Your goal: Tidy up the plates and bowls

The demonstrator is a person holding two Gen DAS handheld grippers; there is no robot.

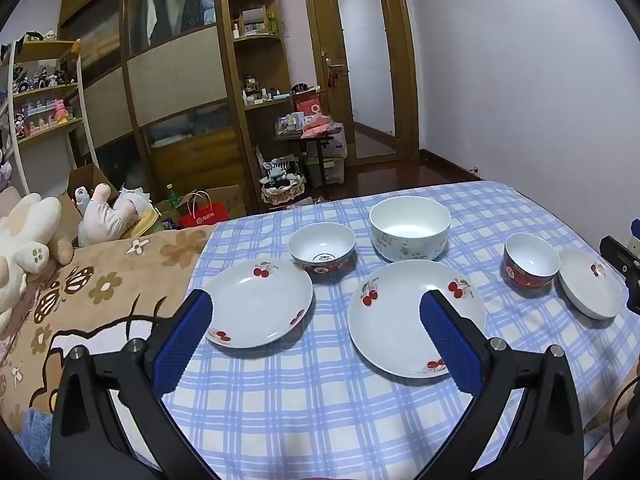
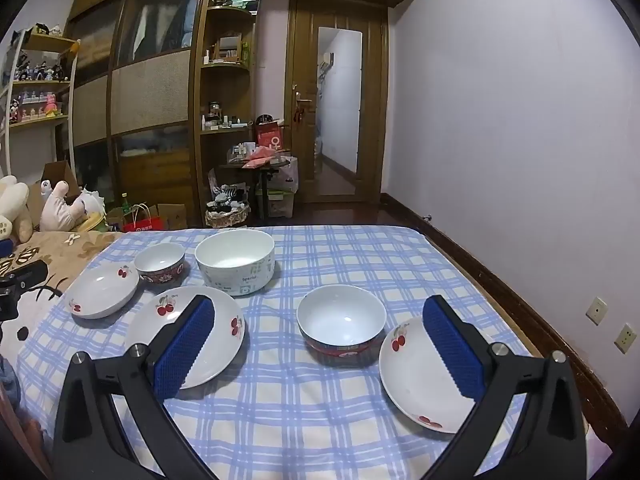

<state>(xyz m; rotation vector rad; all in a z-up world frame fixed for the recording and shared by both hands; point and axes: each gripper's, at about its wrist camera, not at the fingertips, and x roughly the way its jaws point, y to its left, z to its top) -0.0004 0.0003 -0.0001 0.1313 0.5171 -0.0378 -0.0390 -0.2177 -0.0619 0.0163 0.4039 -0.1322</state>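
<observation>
On the blue checked cloth (image 1: 320,400) lie a small cherry plate (image 1: 260,304), a large cherry plate (image 1: 392,328), a red-rimmed bowl (image 1: 322,250) and a tall white bowl (image 1: 410,226). Further right stand a second red bowl (image 2: 342,324) and a third cherry plate (image 2: 412,376). My left gripper (image 1: 316,300) hangs open above the gap between the two left plates, holding nothing. My right gripper (image 2: 320,304) is open too, over the cloth in front of the second red bowl, empty. No dish is stacked on another.
The cloth covers a bed; a brown flowered blanket (image 1: 100,288) and plush toys (image 1: 28,232) lie to its left. A lilac wall (image 2: 520,160) runs along the right side. Wardrobe, shelves and floor clutter (image 1: 280,184) stand beyond the far edge.
</observation>
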